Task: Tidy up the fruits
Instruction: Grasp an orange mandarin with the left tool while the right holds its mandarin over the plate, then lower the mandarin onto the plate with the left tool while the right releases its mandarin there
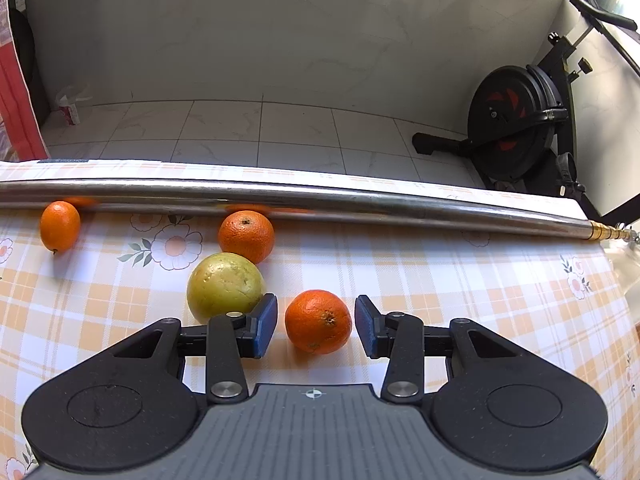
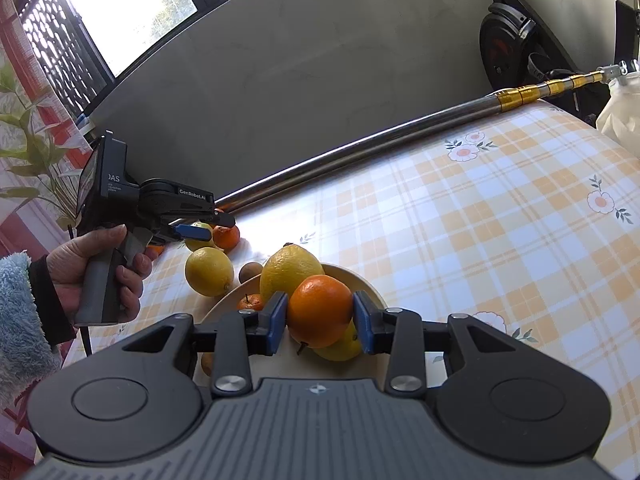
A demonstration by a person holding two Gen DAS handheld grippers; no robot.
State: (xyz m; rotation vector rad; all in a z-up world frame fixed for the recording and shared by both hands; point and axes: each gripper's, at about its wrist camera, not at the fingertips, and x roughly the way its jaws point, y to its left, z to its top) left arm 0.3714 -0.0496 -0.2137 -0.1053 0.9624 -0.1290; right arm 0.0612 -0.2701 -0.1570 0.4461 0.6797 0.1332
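In the left wrist view my left gripper (image 1: 316,326) is open, its blue pads either side of an orange (image 1: 318,321) on the checked tablecloth, not touching it. A yellow-green fruit (image 1: 225,286) sits by the left pad, another orange (image 1: 246,236) behind it, and a small orange (image 1: 60,225) far left. In the right wrist view my right gripper (image 2: 320,320) is shut on an orange (image 2: 320,310), held over a cream plate (image 2: 370,290) with a big lemon (image 2: 289,271), a yellow fruit (image 2: 344,346) and a small orange (image 2: 250,303). The left gripper (image 2: 200,227) shows at left.
A steel pole (image 1: 320,196) lies across the table's far edge. A loose lemon (image 2: 209,271) and a brown kiwi (image 2: 250,273) lie left of the plate. An exercise bike (image 1: 516,120) stands on the floor beyond. A white bag (image 2: 622,116) sits at the far right.
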